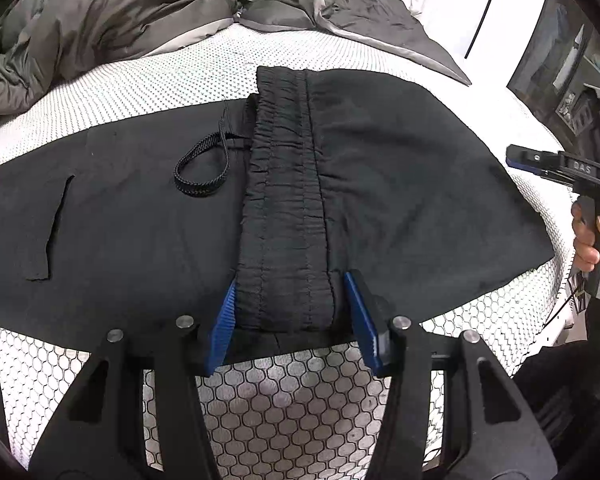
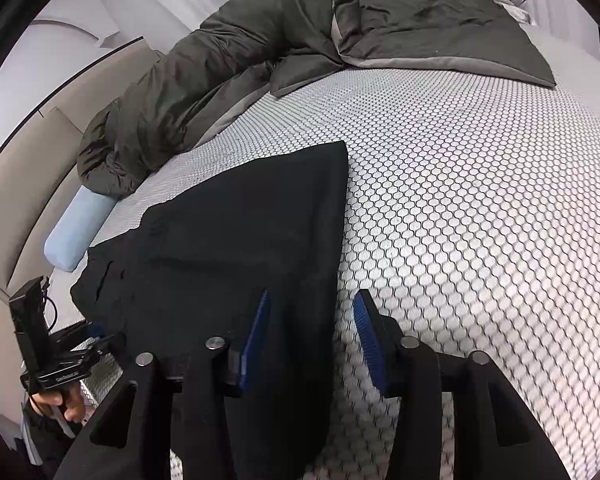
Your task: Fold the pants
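Black pants (image 1: 148,216) lie flat on the honeycomb-patterned mattress (image 1: 284,400), the gathered waistband (image 1: 284,200) running away from the camera and a drawstring loop (image 1: 200,176) beside it. My left gripper (image 1: 290,320) straddles the near end of the waistband. Its left pad touches the band's edge and the right pad stands just beside it, without a clear squeeze. In the right wrist view, the right gripper (image 2: 310,336) is open over the side edge of the pants (image 2: 236,240). Cloth lies between its jaws; the right pad hangs over bare mattress (image 2: 460,240).
A rumpled grey duvet (image 2: 204,92) and a grey pillow (image 2: 440,28) lie at the far side of the bed. A light-blue bolster (image 2: 76,236) rests against the beige headboard (image 2: 28,168). A hand (image 1: 588,240) holds the right gripper's handle at the mattress edge.
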